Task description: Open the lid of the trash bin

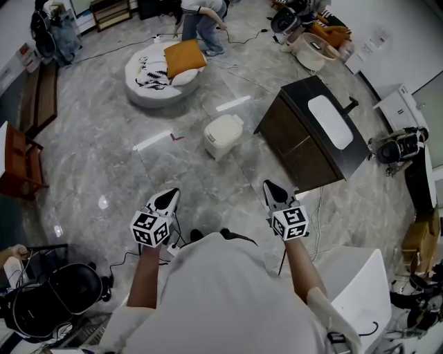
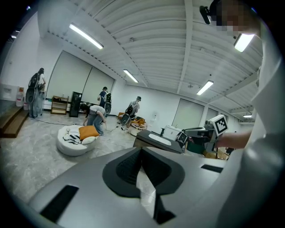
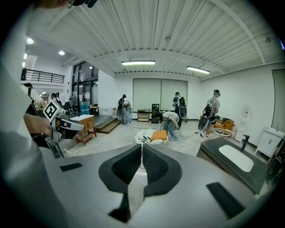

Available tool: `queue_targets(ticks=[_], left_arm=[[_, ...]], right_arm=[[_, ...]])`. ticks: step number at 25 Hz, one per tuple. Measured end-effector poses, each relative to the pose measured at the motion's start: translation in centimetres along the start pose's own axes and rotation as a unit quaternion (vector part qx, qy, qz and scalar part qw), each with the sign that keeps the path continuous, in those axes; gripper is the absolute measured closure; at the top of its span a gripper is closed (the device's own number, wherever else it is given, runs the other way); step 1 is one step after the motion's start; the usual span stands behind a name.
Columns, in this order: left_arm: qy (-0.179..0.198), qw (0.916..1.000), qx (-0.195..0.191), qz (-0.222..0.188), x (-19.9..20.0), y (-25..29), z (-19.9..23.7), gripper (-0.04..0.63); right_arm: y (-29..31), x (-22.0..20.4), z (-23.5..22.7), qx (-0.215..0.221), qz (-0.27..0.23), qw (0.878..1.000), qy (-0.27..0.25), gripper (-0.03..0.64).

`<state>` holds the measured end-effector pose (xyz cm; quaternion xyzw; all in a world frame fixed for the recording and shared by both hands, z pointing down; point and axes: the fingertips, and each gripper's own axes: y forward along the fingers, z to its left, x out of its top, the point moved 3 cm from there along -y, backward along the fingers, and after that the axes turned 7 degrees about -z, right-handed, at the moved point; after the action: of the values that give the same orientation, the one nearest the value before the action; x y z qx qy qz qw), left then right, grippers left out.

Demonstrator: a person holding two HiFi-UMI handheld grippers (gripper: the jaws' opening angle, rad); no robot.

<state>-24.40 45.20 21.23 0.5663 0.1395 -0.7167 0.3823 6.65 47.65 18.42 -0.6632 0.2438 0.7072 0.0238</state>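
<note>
The trash bin (image 1: pixel 223 135) is a small cream box with its lid down, standing on the grey marble floor a good stride ahead of me. My left gripper (image 1: pixel 168 198) is held low at the left, jaws together and empty, well short of the bin. My right gripper (image 1: pixel 272 188) hangs at the right, also shut on nothing. In the left gripper view the left gripper (image 2: pixel 141 149) has its black pads meeting at the tip. In the right gripper view the right gripper (image 3: pixel 142 149) shows its pads pressed close. The bin is not clearly visible in either gripper view.
A dark cabinet with a white sink (image 1: pixel 315 131) stands just right of the bin. A round white floor cushion with an orange pillow (image 1: pixel 163 69) lies beyond it, with a person (image 1: pixel 201 21) bending nearby. A white chair (image 1: pixel 360 283) is at my right, cables and a black chair (image 1: pixel 48 297) at my left.
</note>
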Motion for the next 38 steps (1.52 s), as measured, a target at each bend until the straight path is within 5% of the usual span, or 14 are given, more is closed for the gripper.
queue_targets(ticks=[15, 38], left_arm=[[0.000, 0.9998, -0.018, 0.010, 0.1, -0.1, 2.2, 0.577], [-0.009, 0.9998, -0.003, 0.019, 2.2, 9.5, 5.1, 0.577]], right_arm=[[0.7, -0.2, 1.5, -0.023, 0.004, 1.000, 0.010, 0.584], [8.8, 0.1, -6.4, -0.005, 0.019, 1.000, 0.016, 0.584]])
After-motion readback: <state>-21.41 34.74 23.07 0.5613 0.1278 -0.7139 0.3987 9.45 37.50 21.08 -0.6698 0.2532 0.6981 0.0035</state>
